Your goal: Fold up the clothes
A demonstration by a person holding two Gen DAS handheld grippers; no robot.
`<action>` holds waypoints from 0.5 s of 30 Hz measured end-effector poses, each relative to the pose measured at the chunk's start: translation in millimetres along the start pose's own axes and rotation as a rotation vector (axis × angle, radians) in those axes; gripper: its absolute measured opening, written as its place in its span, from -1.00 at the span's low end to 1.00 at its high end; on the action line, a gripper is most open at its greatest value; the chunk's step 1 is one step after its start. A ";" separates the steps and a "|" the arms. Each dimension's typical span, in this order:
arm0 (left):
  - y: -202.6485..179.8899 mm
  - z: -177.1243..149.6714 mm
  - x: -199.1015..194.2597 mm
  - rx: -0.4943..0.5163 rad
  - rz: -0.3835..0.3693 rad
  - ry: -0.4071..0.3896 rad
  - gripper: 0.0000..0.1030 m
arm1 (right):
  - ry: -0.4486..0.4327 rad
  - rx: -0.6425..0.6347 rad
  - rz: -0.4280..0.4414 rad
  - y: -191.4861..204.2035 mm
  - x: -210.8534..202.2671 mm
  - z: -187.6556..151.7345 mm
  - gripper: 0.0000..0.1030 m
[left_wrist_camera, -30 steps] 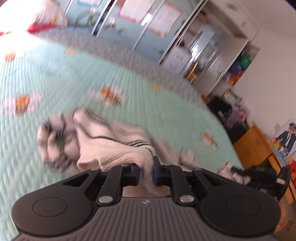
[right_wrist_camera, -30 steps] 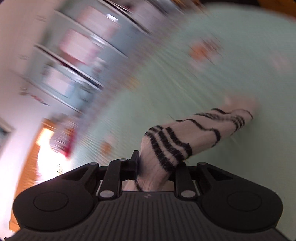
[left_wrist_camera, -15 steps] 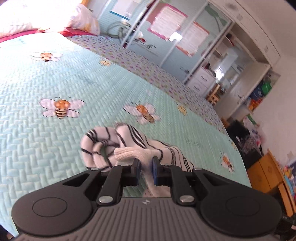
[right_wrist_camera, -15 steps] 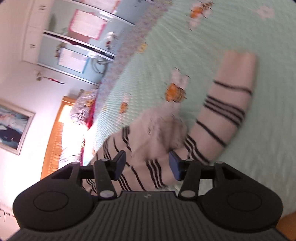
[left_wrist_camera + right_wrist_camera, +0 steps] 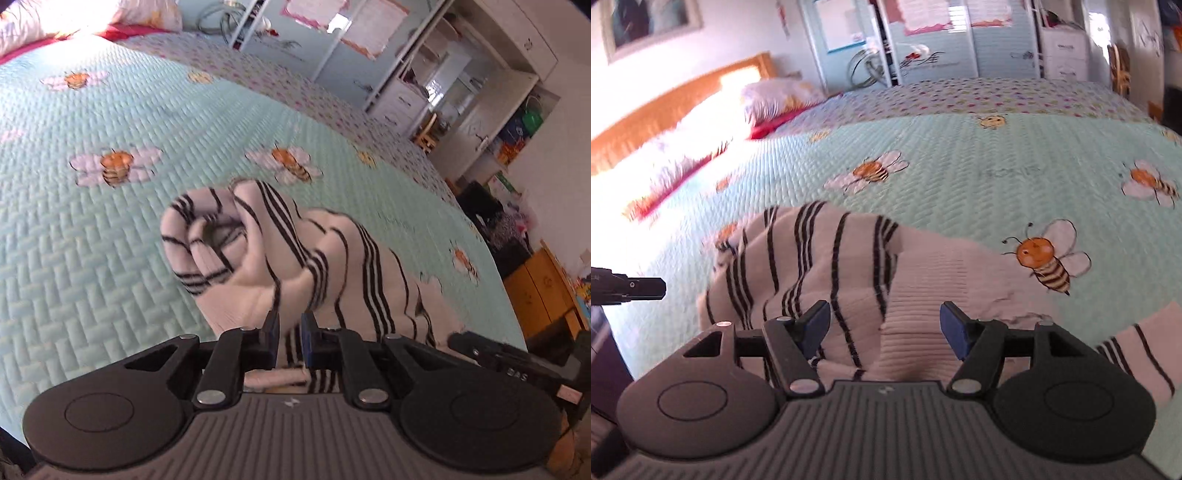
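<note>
Lies bunched mid-quilt, a striped white garment (image 5: 295,258), with open bee-print bedspread (image 5: 92,258) on every side and the bed's edge off to the right. Stays pinched at its near fold by the left gripper (image 5: 289,334), fingers nearly together. Released by the right gripper (image 5: 885,326), whose jaws have just been opening and now stand spread over the cloth, where a second ago they clamped it.

The right gripper (image 5: 884,325) had just been opening; its jaws stood apart over the striped white garment (image 5: 849,273), pads clear of it, near the bedspread's (image 5: 960,166) near edge.
</note>
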State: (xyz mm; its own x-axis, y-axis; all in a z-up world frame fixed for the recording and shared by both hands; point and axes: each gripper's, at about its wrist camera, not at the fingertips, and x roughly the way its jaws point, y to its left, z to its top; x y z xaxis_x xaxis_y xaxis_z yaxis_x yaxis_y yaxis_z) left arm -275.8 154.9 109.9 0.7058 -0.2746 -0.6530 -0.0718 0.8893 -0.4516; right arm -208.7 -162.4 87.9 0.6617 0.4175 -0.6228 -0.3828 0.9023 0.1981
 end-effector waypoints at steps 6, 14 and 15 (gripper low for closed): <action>-13.8 -19.5 25.2 0.015 -0.031 0.095 -0.61 | 0.076 -0.262 -0.199 31.5 27.2 -13.4 0.29; -15.1 -20.0 31.9 0.005 -0.017 0.114 -0.44 | 0.020 -0.278 -0.389 14.2 20.1 -21.8 0.30; -16.7 -20.3 32.2 0.010 -0.016 0.114 -0.44 | 0.008 -0.283 -0.405 14.0 21.0 -22.5 0.30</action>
State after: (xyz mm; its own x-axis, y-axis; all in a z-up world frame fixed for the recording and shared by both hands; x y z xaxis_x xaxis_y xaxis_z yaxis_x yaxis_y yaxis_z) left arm -266.2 123.7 84.1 0.6217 -0.3282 -0.7112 -0.0541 0.8878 -0.4570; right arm -214.7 -143.5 60.6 0.7889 0.0372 -0.6134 -0.2567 0.9269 -0.2739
